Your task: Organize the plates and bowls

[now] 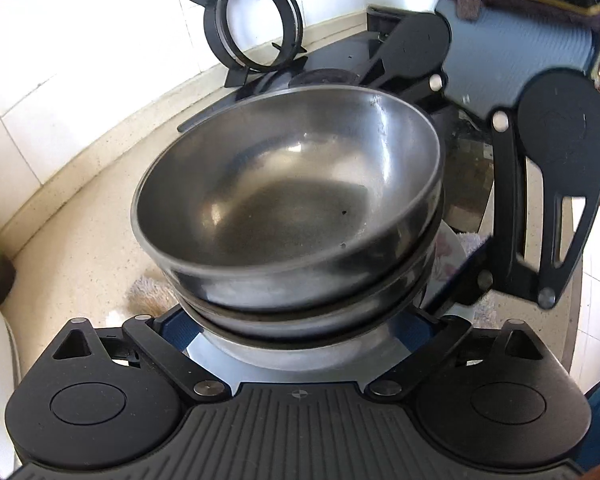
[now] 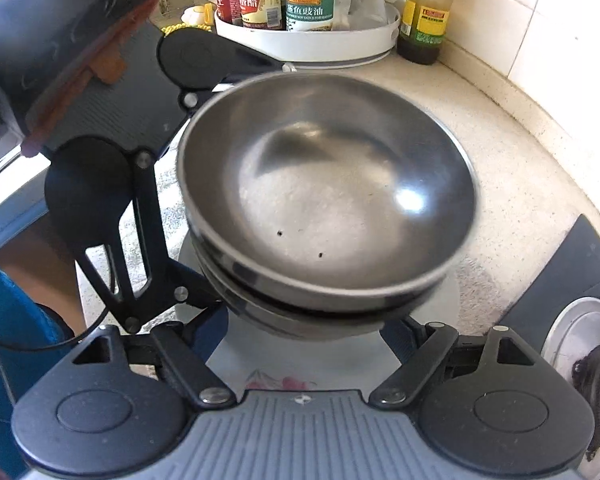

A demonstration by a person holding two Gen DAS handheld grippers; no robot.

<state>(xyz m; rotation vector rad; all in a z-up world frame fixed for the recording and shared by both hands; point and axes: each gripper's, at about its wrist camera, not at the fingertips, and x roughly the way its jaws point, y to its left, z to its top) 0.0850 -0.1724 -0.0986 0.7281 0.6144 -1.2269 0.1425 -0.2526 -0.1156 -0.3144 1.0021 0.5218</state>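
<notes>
Stack of steel bowls (image 1: pixel 288 208) carried between both tools over a flowered plate (image 2: pixel 260 376) on the counter (image 2: pixel 512 184). Left gripper (image 1: pixel 300 340) and right gripper (image 2: pixel 304 336) spread wide, cradling opposite sides, probably for level support. Fingertip contact hidden; firm clamp: cannot tell.

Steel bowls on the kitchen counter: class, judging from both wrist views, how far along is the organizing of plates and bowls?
Done: the steel bowls are already nested into one stack.

In hand: the left claw and right claw flank the stack's base from opposite sides; whether they grip it is hidden under the bowls.

Left: the stack stands on a flowered plate on the counter, so putting it away remains.
</notes>
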